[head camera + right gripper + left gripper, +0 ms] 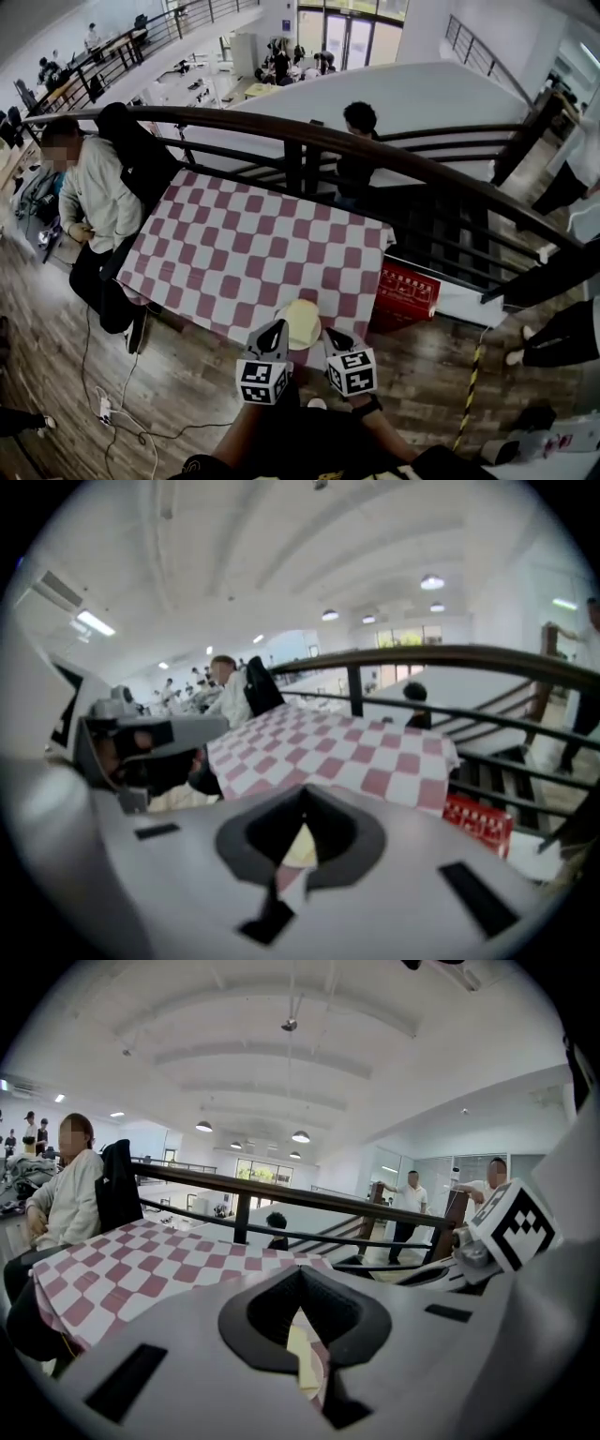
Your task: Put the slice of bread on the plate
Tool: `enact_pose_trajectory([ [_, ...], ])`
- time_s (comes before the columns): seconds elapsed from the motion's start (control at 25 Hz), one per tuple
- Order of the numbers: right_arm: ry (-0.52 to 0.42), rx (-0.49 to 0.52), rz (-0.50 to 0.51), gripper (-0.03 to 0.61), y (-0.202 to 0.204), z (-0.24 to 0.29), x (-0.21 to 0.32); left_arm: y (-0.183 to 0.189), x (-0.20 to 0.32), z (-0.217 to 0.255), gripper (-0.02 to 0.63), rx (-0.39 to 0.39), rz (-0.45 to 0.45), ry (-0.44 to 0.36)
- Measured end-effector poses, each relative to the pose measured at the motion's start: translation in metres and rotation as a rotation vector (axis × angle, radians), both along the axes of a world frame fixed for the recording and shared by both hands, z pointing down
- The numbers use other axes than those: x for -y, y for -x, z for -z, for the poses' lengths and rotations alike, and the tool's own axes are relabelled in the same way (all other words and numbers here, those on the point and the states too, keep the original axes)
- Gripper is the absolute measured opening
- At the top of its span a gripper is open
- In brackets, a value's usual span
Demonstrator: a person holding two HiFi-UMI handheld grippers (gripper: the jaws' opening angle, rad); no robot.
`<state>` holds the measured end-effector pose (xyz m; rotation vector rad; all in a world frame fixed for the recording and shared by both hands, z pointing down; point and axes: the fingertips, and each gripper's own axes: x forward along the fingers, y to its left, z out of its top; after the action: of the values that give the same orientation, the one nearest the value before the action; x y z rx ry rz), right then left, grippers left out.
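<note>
A pale round plate (302,307) sits at the near edge of the red-and-white checked table (244,253). Through the hole in the left jaws I see a pale yellow slice of bread (302,1349) lying on the plate's rim (320,1379); the right gripper view shows the bread (302,847) the same way. My left gripper (277,330) hovers over the plate's near left side, its jaws together with nothing in them. Just right of the plate is my right gripper (334,336), also shut and empty. Both marker cubes hang in front of the table edge.
A person (94,187) sits at the table's left side. A dark curved railing (375,155) runs behind the table. A red box (405,291) stands by the table's right corner. Cables (112,408) lie on the wooden floor at the left.
</note>
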<state>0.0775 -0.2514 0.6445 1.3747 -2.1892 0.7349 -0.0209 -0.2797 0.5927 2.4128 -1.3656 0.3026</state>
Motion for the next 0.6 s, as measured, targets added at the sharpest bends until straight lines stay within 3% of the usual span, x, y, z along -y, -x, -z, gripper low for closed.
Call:
enact_pose_trajectory([
  [0.36, -0.435, -0.015, -0.062, 0.014, -0.022, 0.126, -0.033, -0.024, -0.041, 0.083, 0.018, -0.012, 0.014, -0.237],
  [0.48, -0.522, -0.007, -0.107, 0.014, -0.036, 0.146, -0.051, -0.037, -0.060, 0.101, 0.018, -0.020, 0.006, -0.308],
  [0.6, -0.584, -0.010, -0.140, 0.014, -0.050, 0.159, -0.069, -0.050, -0.078, 0.107, 0.018, -0.030, -0.012, -0.325],
])
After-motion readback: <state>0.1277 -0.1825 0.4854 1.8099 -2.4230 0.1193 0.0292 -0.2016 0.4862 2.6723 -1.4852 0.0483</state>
